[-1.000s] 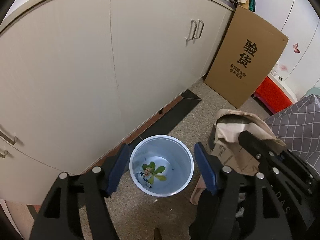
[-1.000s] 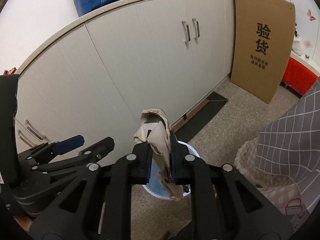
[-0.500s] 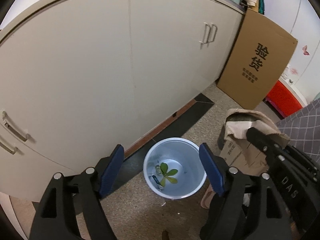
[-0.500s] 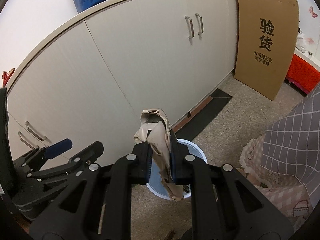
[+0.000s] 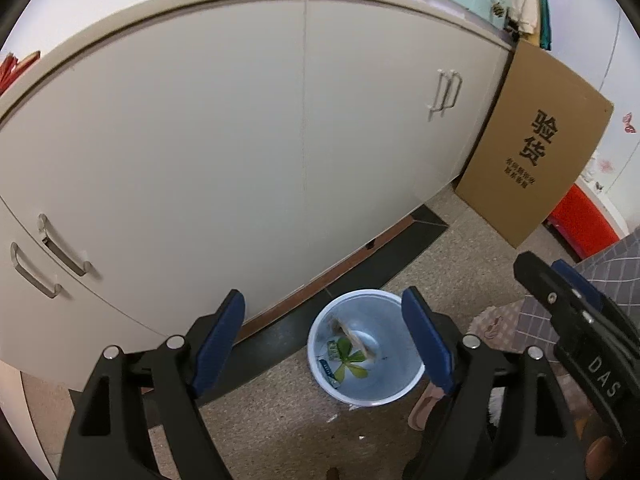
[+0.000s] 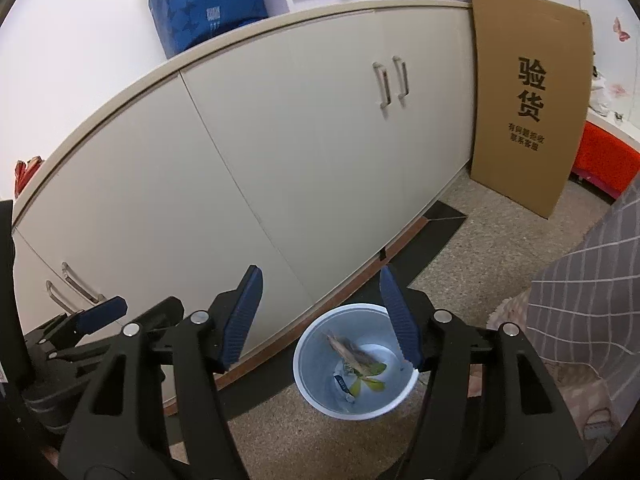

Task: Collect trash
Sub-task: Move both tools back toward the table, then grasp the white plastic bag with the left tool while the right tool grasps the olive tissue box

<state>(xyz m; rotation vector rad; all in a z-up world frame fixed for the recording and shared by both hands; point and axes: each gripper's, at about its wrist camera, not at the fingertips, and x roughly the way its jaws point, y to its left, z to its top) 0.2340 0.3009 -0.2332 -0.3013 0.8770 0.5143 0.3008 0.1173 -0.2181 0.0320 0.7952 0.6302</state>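
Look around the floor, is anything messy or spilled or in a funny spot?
Mostly tidy. The brown paper scrap and green leaves lie inside the white bin, not on the floor. A few tiny pale bits lie on the floor beside the bin. Both the left gripper and right gripper are open and empty.

I am in a lived-in home, by its long cream cabinet (image 6: 320, 152) with metal handles. A flat cardboard box (image 6: 528, 96) leans against the cabinet's far end, a small white bin (image 6: 354, 360) stands on the speckled floor (image 6: 480, 248) at its foot, and butterfly stickers (image 6: 622, 30) dot the wall beyond.
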